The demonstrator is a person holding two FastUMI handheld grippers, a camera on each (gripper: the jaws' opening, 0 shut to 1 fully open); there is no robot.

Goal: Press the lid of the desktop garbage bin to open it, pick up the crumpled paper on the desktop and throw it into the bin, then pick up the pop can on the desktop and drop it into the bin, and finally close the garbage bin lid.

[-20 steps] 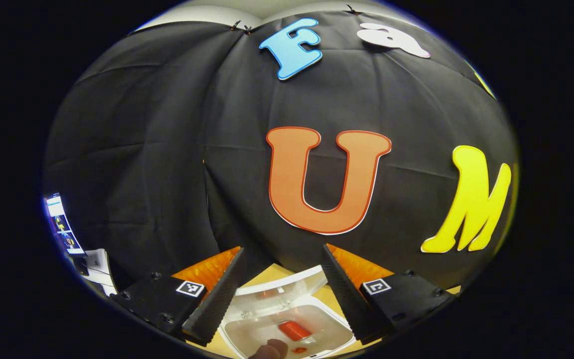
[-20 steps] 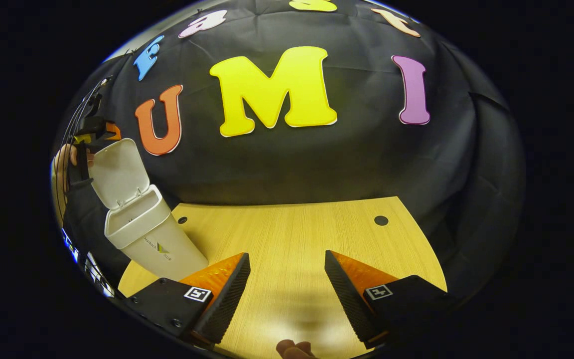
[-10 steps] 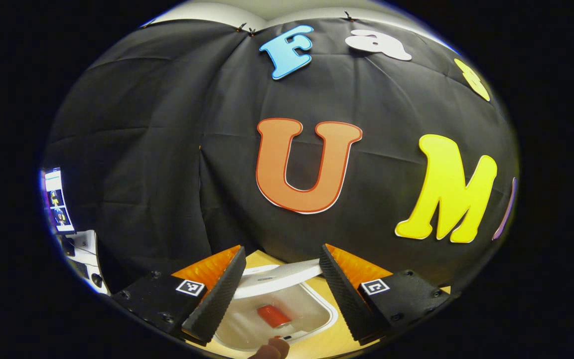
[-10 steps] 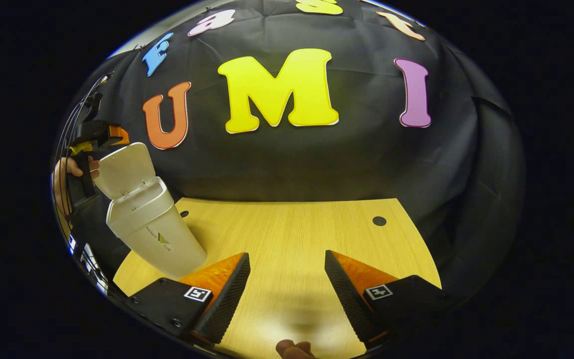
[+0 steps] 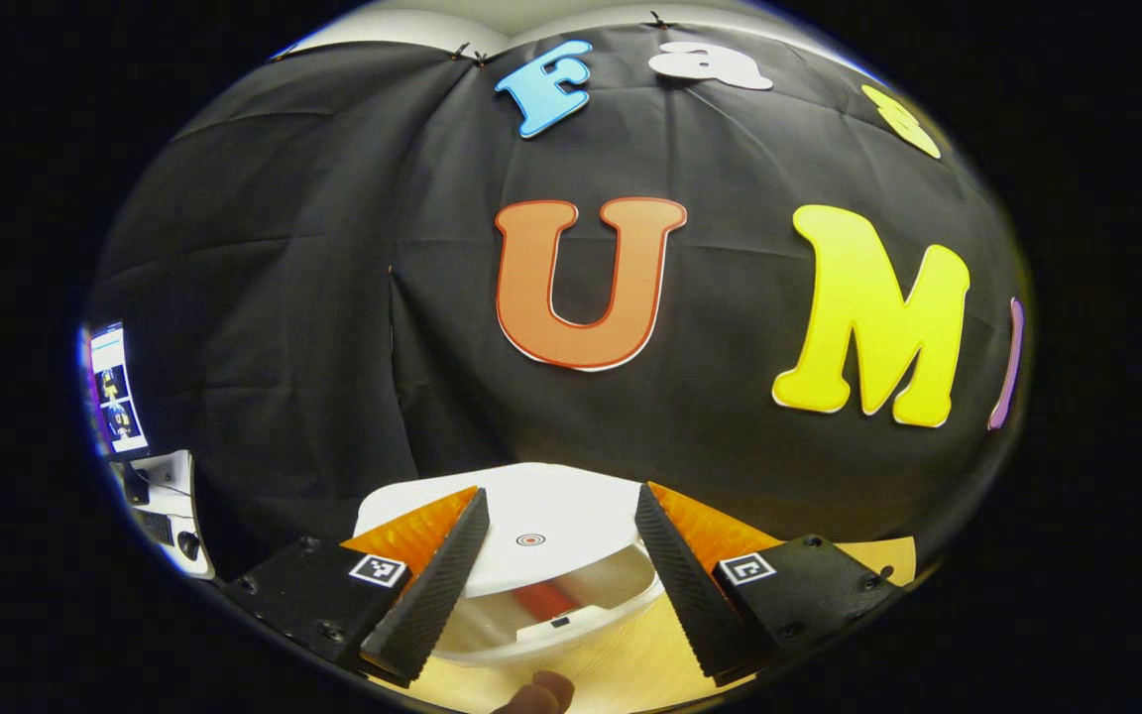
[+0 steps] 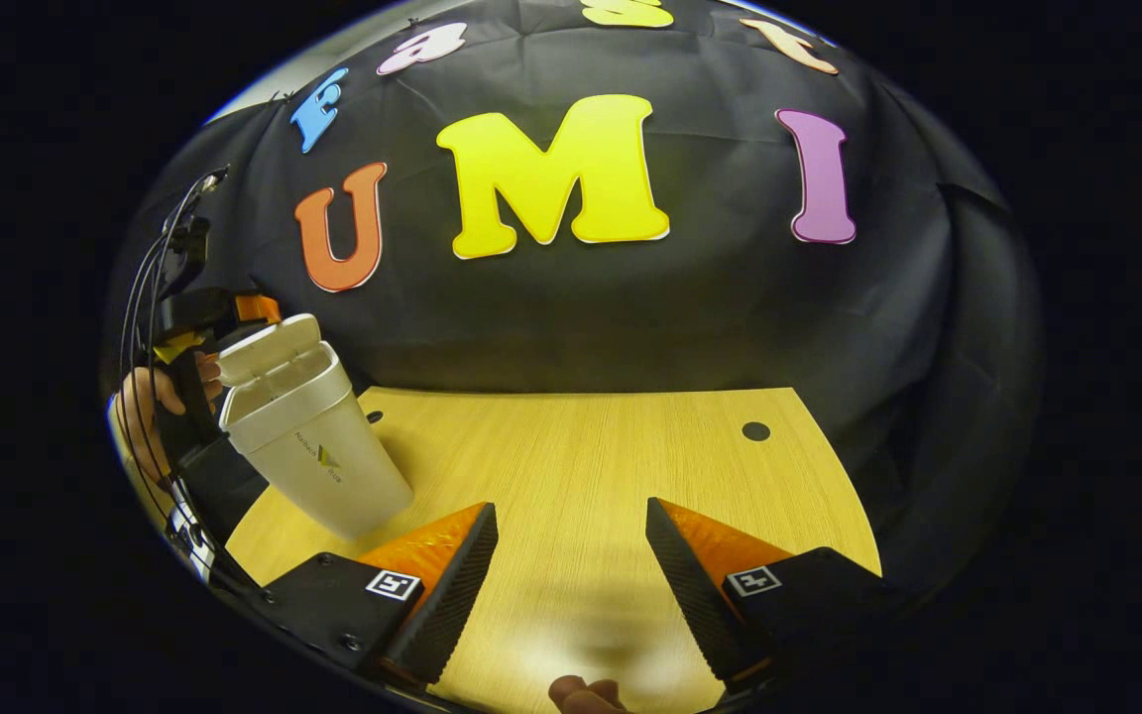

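The white garbage bin (image 6: 318, 446) stands near the left edge of the wooden table (image 6: 591, 476). Its lid (image 5: 531, 531) is almost down but not shut, and a gap is left at the front. Through that gap, in the left gripper view, a bit of the red pop can (image 5: 543, 598) shows inside the bin. The crumpled paper cannot be made out in there.

The left gripper (image 5: 556, 565) hangs over the lid with its jaws spread wide, one on each side, and it is not gripping anything. In the right gripper view a hand (image 6: 150, 402) holds this gripper just behind the bin. The right gripper (image 6: 571, 585) hangs low over bare table, well apart from the bin, with its jaws spread wide too and nothing between them.

What could go wrong? The lid may not click shut if the push is too soft, and then it could pop back up. The can may sit too high and block the lid. A push near the edge and not in the middle could tip the light bin or slide it off the table edge, which is close.

The lid has a small red ring mark (image 5: 530, 540) in its middle. The bin's side has a small logo (image 6: 321, 464) with writing too small to read.
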